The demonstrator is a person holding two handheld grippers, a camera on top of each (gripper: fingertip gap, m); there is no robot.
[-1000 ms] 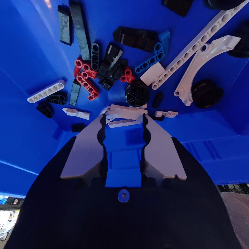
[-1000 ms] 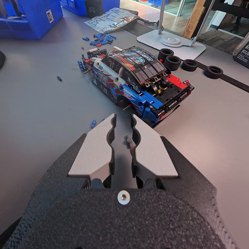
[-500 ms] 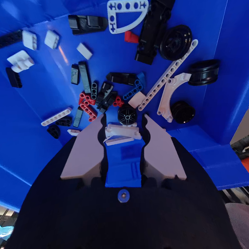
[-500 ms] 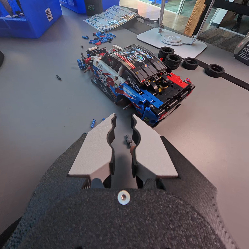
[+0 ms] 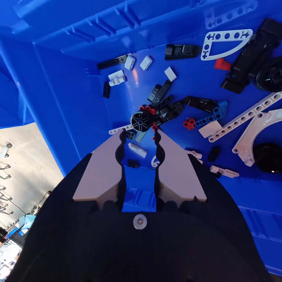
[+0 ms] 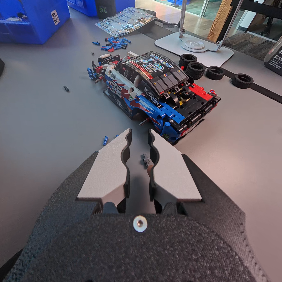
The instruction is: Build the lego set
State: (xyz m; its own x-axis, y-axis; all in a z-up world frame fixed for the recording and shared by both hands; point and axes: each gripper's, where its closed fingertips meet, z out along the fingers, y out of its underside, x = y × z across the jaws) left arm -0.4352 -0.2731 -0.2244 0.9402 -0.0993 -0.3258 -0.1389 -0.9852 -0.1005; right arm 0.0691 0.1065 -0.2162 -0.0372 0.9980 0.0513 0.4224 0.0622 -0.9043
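My left gripper is open inside a blue bin of loose Lego parts. A black spoked wheel hub lies just beyond its fingertips, over red and black pieces; I cannot tell if the tips touch it. A small white piece lies on the bin floor between the fingers. My right gripper is open and empty above the grey table, with a small dark grey pin on the table between its fingers. The partly built blue, white, red and black race car stands just beyond it, without wheels.
The bin also holds a long white beam, a white arch and black tyres. On the table are several black tyres, a pile of blue pins, a sticker sheet, a stand base and a blue bin. My right fingertips sit around 65 cm from my left ones.
The left gripper pulled back, swung left and narrowed a little. The white piece that sat between its fingers is no longer there; the wheel hub now lies at the tips. The right gripper barely moved.
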